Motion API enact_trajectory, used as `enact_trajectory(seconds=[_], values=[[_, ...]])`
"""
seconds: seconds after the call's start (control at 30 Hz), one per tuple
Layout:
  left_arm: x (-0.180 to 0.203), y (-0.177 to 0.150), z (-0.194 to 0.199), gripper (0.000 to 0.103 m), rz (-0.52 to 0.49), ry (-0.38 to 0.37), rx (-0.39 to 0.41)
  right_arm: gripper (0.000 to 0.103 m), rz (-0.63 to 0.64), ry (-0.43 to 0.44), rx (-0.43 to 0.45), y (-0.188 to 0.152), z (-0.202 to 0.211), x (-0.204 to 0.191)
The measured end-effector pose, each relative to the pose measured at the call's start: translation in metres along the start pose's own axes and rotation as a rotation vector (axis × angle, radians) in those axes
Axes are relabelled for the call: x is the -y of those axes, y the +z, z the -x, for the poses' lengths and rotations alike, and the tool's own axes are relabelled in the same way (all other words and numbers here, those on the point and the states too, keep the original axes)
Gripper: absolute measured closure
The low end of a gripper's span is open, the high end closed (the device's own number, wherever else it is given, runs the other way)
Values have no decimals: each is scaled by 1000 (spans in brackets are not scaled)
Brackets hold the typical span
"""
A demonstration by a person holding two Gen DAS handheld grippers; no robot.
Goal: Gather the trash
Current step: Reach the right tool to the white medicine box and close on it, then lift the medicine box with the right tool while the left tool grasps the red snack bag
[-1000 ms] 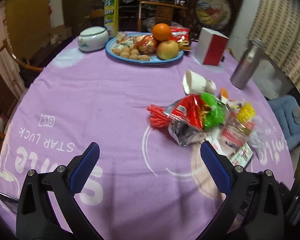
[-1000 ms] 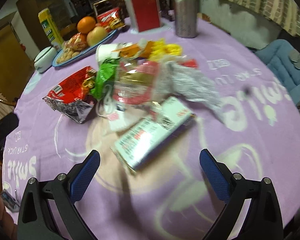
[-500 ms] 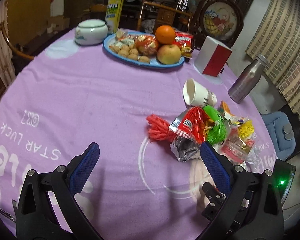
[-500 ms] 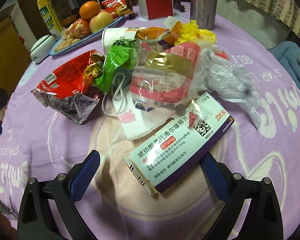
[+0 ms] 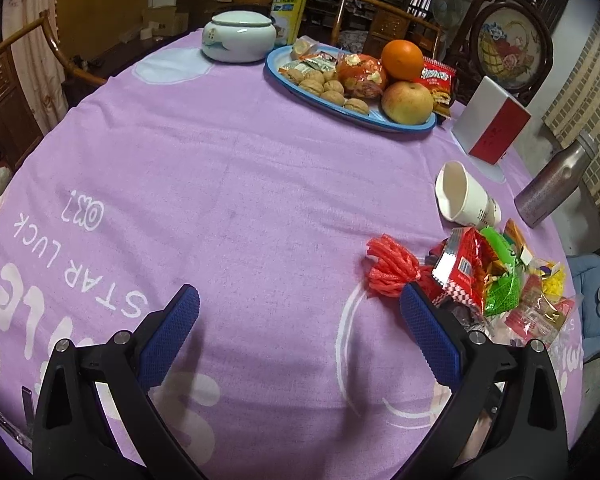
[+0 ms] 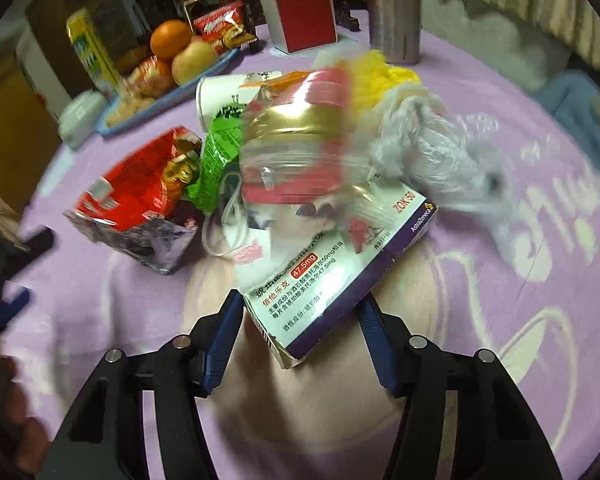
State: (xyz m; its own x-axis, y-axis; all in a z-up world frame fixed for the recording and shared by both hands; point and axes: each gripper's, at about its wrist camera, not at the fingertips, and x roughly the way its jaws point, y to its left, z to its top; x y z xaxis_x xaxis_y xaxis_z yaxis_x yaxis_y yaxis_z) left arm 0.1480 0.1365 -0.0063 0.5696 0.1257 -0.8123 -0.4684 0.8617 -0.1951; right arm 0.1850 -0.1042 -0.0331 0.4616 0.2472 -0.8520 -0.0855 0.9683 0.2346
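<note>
While right gripper (image 6: pixel 300 320) clamps, medicine box (image 6: pixel 340 264) diagonal.

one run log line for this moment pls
task: collect trash | right gripper: shut on medicine box | left gripper: open, nothing held | trash pile: on table

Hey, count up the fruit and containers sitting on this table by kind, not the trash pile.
Oranges: 1
Apples: 1
Paper cups: 1
Metal bottles: 1
Lidded ceramic jars: 1
Blue plates: 1
Total: 6
</note>
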Motion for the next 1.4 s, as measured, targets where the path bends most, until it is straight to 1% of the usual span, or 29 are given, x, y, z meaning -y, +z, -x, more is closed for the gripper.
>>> enact_trajectory(seconds=[0.07, 0.13, 0.23, 0.33, 0.43, 0.5, 0.53, 0.57, 0.63, 0.67, 0.7, 0.73, 0.77, 0.8, 0.87, 0.93, 0.97, 1.0, 1.03, 1.07, 1.13, 1.17, 1.2, 1.23, 1.27, 1.3, 1.33, 1.37, 1.4], values=[[0, 0, -3, 7, 2, -6, -15, 44, -37, 31, 19, -6, 9, 8], [1, -1, -3, 6, 2, -27, -22, 44, -58, 64, 68, -16, 26, 18], [7, -3, -1, 6, -26, -26, -12, 44, -71, 79, 137, -32, 45, 32], [14, -6, -2, 6, -61, -21, -12, 44, -88, 80, 163, -47, 54, 47], [17, -9, -7, 6, -67, -24, -35, 44, -73, 77, 159, -59, 61, 57], [19, -11, -10, 6, -74, -20, -48, 43, -25, 35, 150, -68, 63, 58], [21, -13, -11, 6, -81, -17, -56, 43, -3, 11, 141, -71, 63, 59], [23, -15, -13, 6, -91, -17, -63, 42, 7, 5, 130, -73, 63, 60], [27, -17, -15, 6, -105, -14, -67, 41, 37, -7, 81, -78, 58, 64], [30, -19, -15, 6, -116, -9, -68, 39, 47, -12, 68, -81, 58, 65], [32, -21, -15, 6, -124, -9, -69, 30, 54, -9, 59, -82, 57, 67], [35, -23, -15, 6, -129, -10, -69, 24, 56, 7, 58, -81, 58, 69], [38, -25, -15, 6, -141, -12, -71, 16, 46, 26, 68, -80, 61, 72], [40, -26, -15, 6, -147, -12, -72, 10, 28, 47, 82, -78, 64, 76], [46, -29, -15, 6, -167, -13, -69, 9, -65, 127, 98, -72, 68, 92], [50, -32, -14, 6, -187, -11, -64, 9, -159, 183, 63, -64, 61, 105], [51, -32, -13, 6, -194, -10, -62, 11, -183, 191, 45, -62, 57, 107], [51, -33, -13, 6, -195, -11, -62, 17, -198, 192, 30, -58, 53, 109], [50, -33, -13, 6, -193, -14, -63, 20, -197, 180, 33, -54, 50, 109], [49, -32, -14, 6, -185, -17, -68, 29, -195, 162, 35, -50, 47, 108], [45, -31, -16, 6, -169, -23, -80, 58, -215, 136, 39, -48, 45, 110], [43, -30, -17, 6, -156, -28, -89, 72, -238, 185, 21, -46, 41, 112], [41, -29, -18, 6, -145, -32, -96, 72, -263, 243, 1, -47, 36, 114], [39, -28, -18, 6, -135, -38, -102, 73, -262, 258, -7, -46, 33, 112], [38, -28, -19, 6, -132, -41, -104, 73, -208, 229, 18, -46, 36, 102], [38, -28, -18, 6, -131, -43, -104, 73, -148, 173, 45, -47, 41, 92], [38, -28, -18, 6, -134, -44, -102, 72, -50, 91, 82, -50, 46, 74], [40, -29, -17, 6, -137, -42, -99, 71, 14, 51, 91, -52, 47, 63], [41, -29, -17, 6, -141, -41, -96, 68, 86, 11, 95, -54, 48, 50]])
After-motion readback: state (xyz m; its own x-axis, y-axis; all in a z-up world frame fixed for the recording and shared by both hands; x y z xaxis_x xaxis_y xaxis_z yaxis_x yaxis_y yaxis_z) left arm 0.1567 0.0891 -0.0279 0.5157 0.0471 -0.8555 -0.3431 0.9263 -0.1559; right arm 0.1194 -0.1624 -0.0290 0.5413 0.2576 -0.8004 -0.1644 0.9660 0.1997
